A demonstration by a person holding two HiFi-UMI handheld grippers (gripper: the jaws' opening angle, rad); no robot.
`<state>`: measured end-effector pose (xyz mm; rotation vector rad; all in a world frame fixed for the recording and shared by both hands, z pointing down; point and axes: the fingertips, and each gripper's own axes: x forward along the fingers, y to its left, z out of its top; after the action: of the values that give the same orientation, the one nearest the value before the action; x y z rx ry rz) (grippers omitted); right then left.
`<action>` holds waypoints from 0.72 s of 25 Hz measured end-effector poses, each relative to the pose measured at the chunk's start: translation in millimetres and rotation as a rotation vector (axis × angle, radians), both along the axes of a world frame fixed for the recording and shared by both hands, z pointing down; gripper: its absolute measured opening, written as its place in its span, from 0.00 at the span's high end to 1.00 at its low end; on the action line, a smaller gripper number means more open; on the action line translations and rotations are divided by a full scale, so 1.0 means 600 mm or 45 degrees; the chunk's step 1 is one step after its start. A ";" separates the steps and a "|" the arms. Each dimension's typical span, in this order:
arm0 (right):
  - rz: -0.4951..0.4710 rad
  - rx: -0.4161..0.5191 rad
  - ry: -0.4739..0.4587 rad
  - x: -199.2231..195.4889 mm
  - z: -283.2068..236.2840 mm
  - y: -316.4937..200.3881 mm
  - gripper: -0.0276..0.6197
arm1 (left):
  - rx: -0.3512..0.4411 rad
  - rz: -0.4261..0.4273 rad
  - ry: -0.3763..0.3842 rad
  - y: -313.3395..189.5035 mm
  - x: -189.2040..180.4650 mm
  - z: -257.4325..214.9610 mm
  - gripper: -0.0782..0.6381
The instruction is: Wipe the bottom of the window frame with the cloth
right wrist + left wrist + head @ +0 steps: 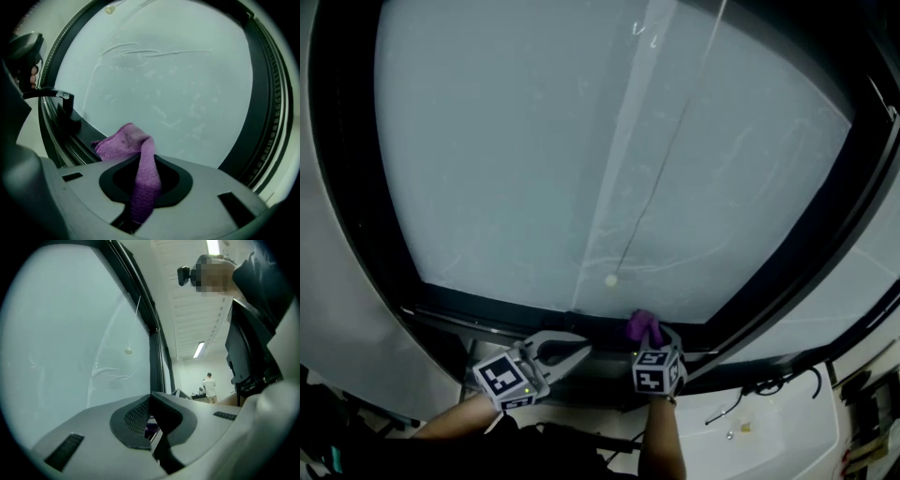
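The wiping step is judged to be in hand. The purple microfibre cloth (129, 143) is clamped between the closed jaws of the right gripper (143, 161) and is pressed, it seems, onto the bottom rail of the window frame (487, 314) near its middle, at the lower edge of the pane (581, 141). The left gripper (577, 350) is held just beside it, jaws together on nothing. Next, the cloth would need to be drawn along the rail with firm contact.

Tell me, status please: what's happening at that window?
Right hand-held gripper shut on purple fluffy cloth, at black bottom window frame. Left hand-held gripper shut, empty, alongside. Dark latch-like fitting on frame, further left.
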<state>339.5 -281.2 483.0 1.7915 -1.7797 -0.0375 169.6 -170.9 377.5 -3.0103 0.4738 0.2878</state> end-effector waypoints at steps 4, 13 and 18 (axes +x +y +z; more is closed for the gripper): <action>-0.007 0.001 -0.009 0.008 0.000 0.002 0.85 | -0.016 0.112 0.025 0.020 0.043 -0.031 0.90; 0.047 -0.018 0.004 0.061 0.003 0.002 0.86 | 0.086 0.148 0.012 0.033 0.087 -0.035 0.90; 0.092 -0.005 -0.004 0.099 0.003 0.003 0.86 | 0.166 0.082 -0.123 0.022 0.091 -0.016 0.90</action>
<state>398.8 -279.4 485.1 1.8523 -1.7149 -0.0026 224.1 -157.8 368.2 -2.8999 0.3365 0.1695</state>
